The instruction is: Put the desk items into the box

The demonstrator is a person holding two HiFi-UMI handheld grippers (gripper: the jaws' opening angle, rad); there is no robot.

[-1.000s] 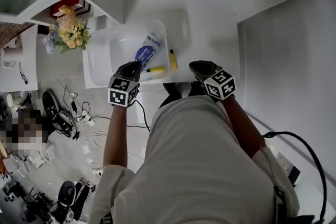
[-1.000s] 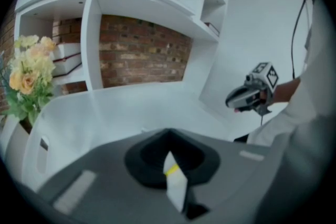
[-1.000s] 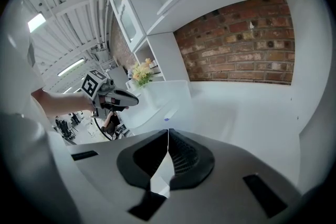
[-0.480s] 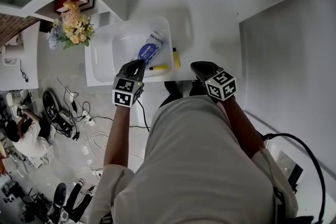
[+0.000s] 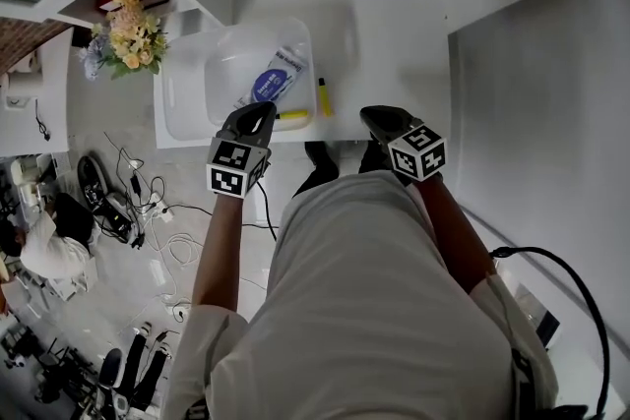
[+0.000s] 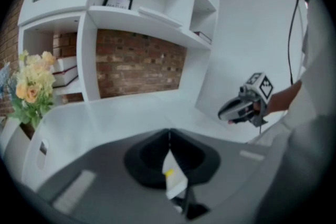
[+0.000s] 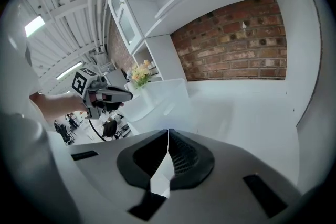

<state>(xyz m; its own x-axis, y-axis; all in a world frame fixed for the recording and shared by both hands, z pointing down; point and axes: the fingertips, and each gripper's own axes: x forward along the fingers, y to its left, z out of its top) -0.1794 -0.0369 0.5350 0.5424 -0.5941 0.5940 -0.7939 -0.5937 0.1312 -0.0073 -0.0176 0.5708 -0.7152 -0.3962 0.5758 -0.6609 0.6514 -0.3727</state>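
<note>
**Left gripper lifts off the box rim, empty**

The left gripper (image 5: pixel 258 113) has its jaws together on nothing. Its own view shows only a sliver of white and a speck of yellow below the closed tips. Over the last second it has risen slightly from the near rim of the box (image 5: pixel 187 103) and now hovers just above that edge. The right gripper (image 5: pixel 369 118) has kept its place over the near edge of the counter (image 5: pixel 394 44), also closed and empty.

Inside the box, a blue-labelled packet (image 5: pixel 268 86) and a yellow marker (image 5: pixel 292 116) lie where they lay a second ago, the marker at the near right corner. A second yellow marker (image 5: pixel 323 97) sits right against the box's right wall, and I cannot tell whether it is inside or on the counter. If it is outside, it looks like the only item left, and the right gripper is nearer to it. Otherwise the job appears finished.

The rest of the counter is bare white. Flowers (image 5: pixel 128 39) stand beyond the box's left end, with white shelves (image 6: pixel 136 13) and a brick wall (image 7: pixel 236 44) behind. Cables (image 5: pixel 148 211) trail across the floor (image 5: pixel 98 300) to the left.
</note>
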